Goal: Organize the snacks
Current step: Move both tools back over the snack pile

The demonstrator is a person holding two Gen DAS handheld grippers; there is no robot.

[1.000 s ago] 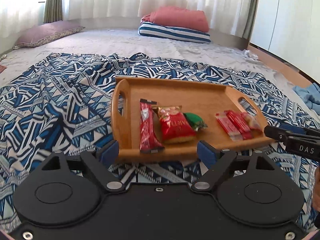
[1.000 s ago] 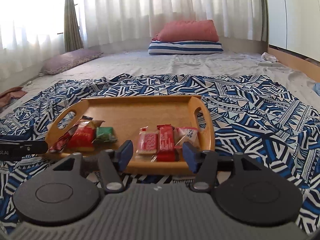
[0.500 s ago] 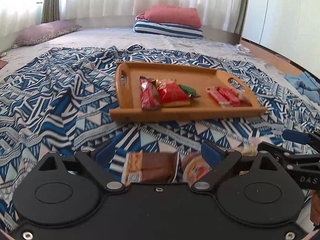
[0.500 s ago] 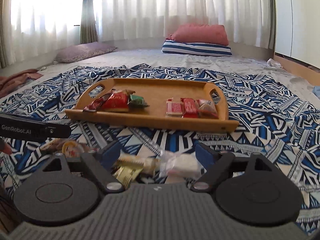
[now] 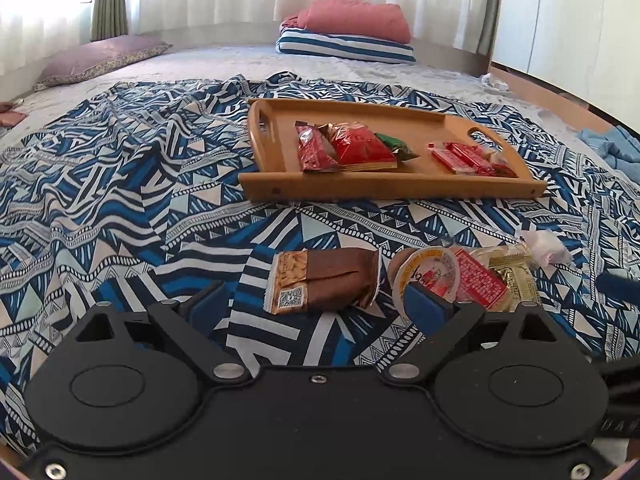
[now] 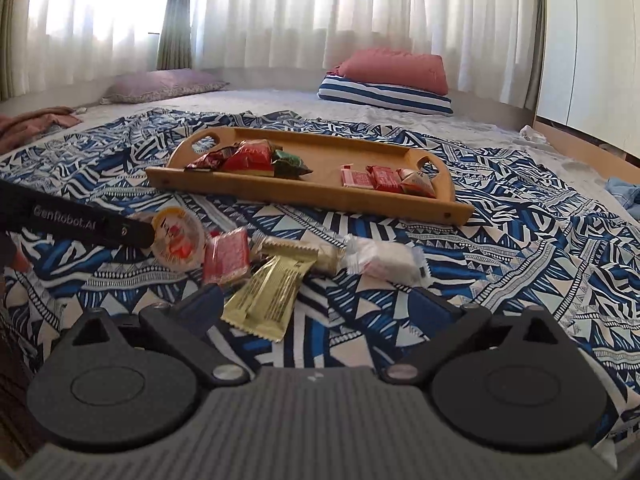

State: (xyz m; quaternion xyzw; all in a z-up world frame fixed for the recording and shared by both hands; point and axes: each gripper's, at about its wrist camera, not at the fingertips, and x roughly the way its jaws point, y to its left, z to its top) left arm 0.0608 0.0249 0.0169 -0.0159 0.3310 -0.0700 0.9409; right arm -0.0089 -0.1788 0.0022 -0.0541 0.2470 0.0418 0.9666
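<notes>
A wooden tray [image 5: 384, 190] [image 6: 280, 194] lies on the patterned blue cloth with red and green snack packs at its left and small red packs at its right. Loose snacks lie on the cloth nearer me: a brown peanut bar [image 5: 324, 280], a round jelly cup [image 5: 426, 274] [image 6: 178, 240], a red packet [image 5: 478, 284] [image 6: 228, 260], a gold packet [image 6: 272, 300] and a white wrapped sweet [image 6: 380, 260]. My left gripper [image 5: 316, 308] is open, low over the brown bar. My right gripper [image 6: 320, 304] is open, with the gold packet's near end between its fingers.
The blue patterned cloth [image 5: 120, 200] covers a carpeted floor. Striped and pink pillows [image 5: 348, 36] and a purple cushion [image 5: 100, 56] lie by the curtained window. White cabinets [image 6: 592, 40] stand at right. The left gripper's finger [image 6: 72, 216] crosses the right wrist view.
Both grippers have pulled back from the tray and dropped low over the loose snacks on the cloth. Both jaws have stayed open.
</notes>
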